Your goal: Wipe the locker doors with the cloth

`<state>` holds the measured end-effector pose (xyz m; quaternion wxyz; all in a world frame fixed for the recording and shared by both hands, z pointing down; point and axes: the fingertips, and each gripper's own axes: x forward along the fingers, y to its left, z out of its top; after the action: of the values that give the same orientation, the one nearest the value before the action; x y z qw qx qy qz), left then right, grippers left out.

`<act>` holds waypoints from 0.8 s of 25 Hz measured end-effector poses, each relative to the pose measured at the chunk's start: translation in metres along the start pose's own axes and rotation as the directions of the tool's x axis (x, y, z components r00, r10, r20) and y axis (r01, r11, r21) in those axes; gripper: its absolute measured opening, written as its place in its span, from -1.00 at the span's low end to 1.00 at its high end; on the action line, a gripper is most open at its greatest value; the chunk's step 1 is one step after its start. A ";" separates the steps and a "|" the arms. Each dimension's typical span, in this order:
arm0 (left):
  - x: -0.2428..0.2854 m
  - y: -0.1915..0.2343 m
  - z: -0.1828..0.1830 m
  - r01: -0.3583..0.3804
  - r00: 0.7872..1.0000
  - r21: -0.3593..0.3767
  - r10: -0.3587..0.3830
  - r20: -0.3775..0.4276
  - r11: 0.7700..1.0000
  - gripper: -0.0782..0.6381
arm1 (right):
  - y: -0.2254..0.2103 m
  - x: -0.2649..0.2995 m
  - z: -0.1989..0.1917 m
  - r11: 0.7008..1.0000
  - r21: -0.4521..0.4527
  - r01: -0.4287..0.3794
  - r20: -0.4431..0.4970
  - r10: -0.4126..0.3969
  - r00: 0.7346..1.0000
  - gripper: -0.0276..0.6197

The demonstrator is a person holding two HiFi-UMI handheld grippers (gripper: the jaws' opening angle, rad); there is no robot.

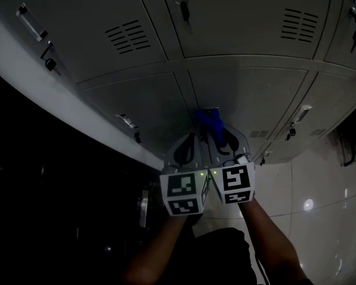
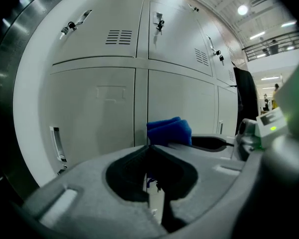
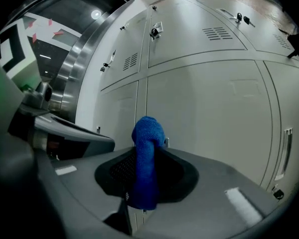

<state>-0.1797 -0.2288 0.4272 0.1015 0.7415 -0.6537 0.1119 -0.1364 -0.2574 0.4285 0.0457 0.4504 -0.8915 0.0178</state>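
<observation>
A blue cloth is clenched in the right gripper; the left gripper, jaws pressed together on nothing, sits just beside it before grey locker doors

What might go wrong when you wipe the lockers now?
The right gripper pinches the cloth with only a small bunch sticking out, so its jaws might scrape the door. Keys hanging higher up might snag it. The left gripper, close beside, might bump it.

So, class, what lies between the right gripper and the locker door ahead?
Only the blue cloth held by the right gripper, seen in the right gripper view.
</observation>
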 end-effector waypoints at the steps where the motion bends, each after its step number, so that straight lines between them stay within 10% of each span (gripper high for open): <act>1: 0.001 -0.001 -0.003 0.002 1.000 -0.002 -0.002 -0.005 1.000 -0.77 | -0.001 0.002 -0.003 1.000 0.005 0.002 -0.004 -0.002 1.000 -0.65; 20: 0.039 -0.084 -0.002 0.164 0.986 0.016 -0.164 0.009 0.986 -0.77 | -0.114 -0.054 -0.022 0.979 -0.006 0.204 -0.023 -0.204 0.979 -0.65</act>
<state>-0.0920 -0.2550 0.4408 0.1016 0.7941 -0.5900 0.1044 -0.0114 -0.2802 0.4440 0.0587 0.5390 -0.8401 0.0169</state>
